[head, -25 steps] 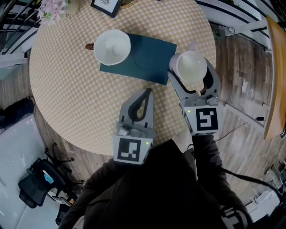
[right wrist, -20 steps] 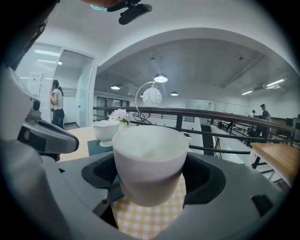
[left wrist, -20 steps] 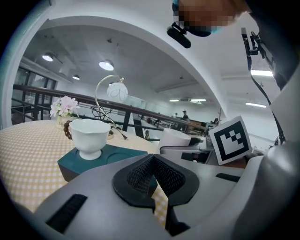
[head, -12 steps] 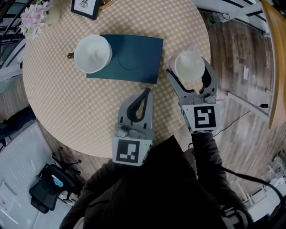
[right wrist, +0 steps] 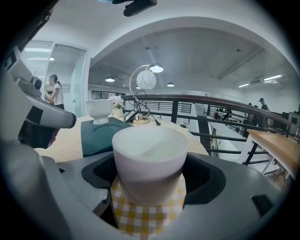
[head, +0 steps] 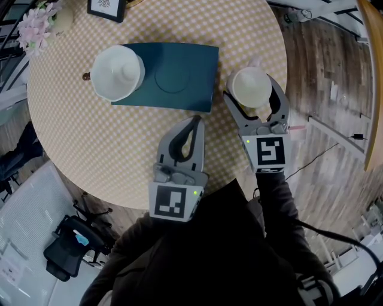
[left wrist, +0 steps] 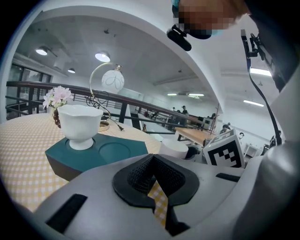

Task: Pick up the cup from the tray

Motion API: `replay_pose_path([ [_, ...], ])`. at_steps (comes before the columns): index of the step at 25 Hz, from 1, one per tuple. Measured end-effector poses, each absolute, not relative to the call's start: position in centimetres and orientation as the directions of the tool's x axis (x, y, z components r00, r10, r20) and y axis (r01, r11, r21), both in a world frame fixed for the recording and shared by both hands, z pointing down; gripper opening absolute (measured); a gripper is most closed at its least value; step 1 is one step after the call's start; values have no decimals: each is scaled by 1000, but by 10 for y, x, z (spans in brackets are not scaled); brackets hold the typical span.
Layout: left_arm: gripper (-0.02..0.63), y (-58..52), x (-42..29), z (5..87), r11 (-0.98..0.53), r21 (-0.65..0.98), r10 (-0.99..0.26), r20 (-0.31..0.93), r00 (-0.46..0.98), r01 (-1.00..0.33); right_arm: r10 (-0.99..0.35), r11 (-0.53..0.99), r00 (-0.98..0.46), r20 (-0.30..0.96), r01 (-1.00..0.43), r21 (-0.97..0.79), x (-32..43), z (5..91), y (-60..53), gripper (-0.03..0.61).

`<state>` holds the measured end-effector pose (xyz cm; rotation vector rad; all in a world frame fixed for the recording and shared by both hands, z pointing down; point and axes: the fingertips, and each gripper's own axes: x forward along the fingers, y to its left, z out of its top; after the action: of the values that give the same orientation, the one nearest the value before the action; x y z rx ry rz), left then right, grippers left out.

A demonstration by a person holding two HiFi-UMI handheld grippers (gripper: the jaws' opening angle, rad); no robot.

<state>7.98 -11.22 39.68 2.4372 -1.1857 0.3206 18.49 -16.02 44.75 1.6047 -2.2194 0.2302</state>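
A round table (head: 90,149) covered in yellow-and-white checked cloth stands on a wood plank floor (head: 323,77). The right gripper (head: 251,89) pinches a plain white ceramic cup (head: 251,83) between its jaws, just right of the dark teal rectangular tray (head: 197,66) and clear of it, near the table's edge. A white footed cup (head: 116,73) stands on the tray's left end. The left gripper (head: 194,127) is over the cloth, jaws pressed together on nothing. Pink flowers (head: 36,24) and a black-framed picture (head: 106,7) sit at the far rim
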Motion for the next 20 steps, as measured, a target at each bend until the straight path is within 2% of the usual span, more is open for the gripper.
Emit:
replay_pose_path([
  [20, 3, -108, 73, 395, -550, 254, -703, 373, 605, -796, -859, 344, -269, 435, -934, 102, 182, 469, -149, 377],
])
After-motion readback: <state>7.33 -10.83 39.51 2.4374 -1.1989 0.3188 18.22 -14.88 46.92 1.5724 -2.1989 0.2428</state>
